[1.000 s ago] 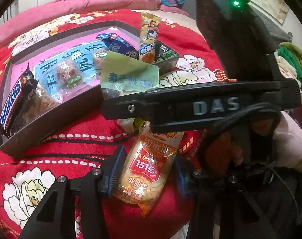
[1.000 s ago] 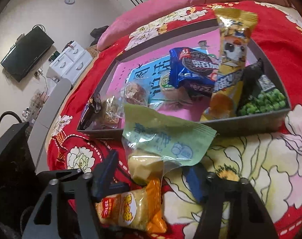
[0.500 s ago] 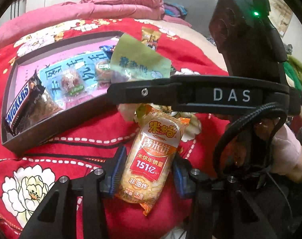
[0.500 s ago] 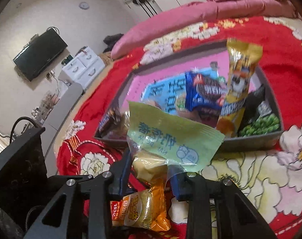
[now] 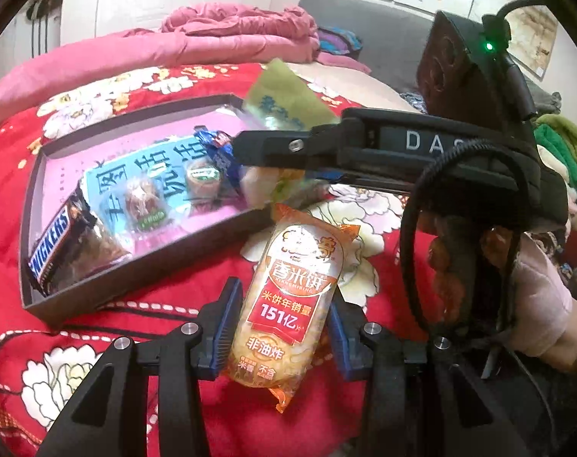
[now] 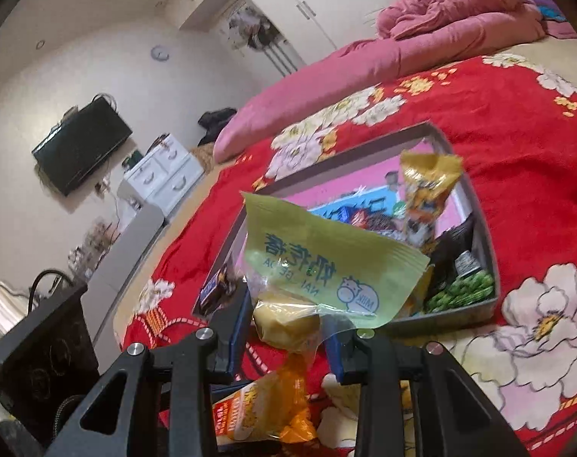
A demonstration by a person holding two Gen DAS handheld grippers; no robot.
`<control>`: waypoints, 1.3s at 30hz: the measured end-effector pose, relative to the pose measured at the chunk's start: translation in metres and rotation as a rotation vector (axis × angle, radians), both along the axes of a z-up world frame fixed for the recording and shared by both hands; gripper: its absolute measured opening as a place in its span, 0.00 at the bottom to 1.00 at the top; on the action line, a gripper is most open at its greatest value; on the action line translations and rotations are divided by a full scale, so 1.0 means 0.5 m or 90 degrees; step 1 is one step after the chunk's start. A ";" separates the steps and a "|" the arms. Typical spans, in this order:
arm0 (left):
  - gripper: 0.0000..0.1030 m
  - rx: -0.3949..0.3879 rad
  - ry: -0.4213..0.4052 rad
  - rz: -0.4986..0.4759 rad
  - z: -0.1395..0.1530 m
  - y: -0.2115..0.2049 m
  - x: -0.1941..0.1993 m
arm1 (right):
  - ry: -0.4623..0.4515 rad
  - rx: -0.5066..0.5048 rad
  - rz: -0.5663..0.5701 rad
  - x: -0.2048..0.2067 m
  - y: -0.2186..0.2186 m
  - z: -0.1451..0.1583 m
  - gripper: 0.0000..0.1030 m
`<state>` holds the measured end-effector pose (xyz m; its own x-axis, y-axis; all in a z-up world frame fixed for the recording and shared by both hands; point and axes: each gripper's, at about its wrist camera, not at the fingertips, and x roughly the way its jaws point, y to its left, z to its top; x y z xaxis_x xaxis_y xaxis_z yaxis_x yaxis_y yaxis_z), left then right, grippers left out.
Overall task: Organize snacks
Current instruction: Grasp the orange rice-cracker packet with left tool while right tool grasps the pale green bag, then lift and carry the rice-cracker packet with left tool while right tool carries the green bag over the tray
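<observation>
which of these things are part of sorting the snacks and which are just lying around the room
Job: rice cracker pack in left claw; green milk snack in right claw; tray; Snickers.
Lying about: pink quilt; television; white drawers.

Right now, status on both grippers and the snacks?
Left gripper shut on rice cracker pack. Right gripper shut on green milk snack. Tray ahead, unobstructed.

Right gripper clamps green milk-candy packet above snack tray.
</observation>
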<state>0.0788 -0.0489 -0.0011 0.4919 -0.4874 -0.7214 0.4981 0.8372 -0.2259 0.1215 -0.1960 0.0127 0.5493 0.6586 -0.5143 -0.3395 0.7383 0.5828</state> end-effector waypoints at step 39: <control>0.41 0.041 -0.051 0.197 0.003 0.039 0.147 | -0.044 -0.050 -0.076 0.037 -0.030 0.013 0.34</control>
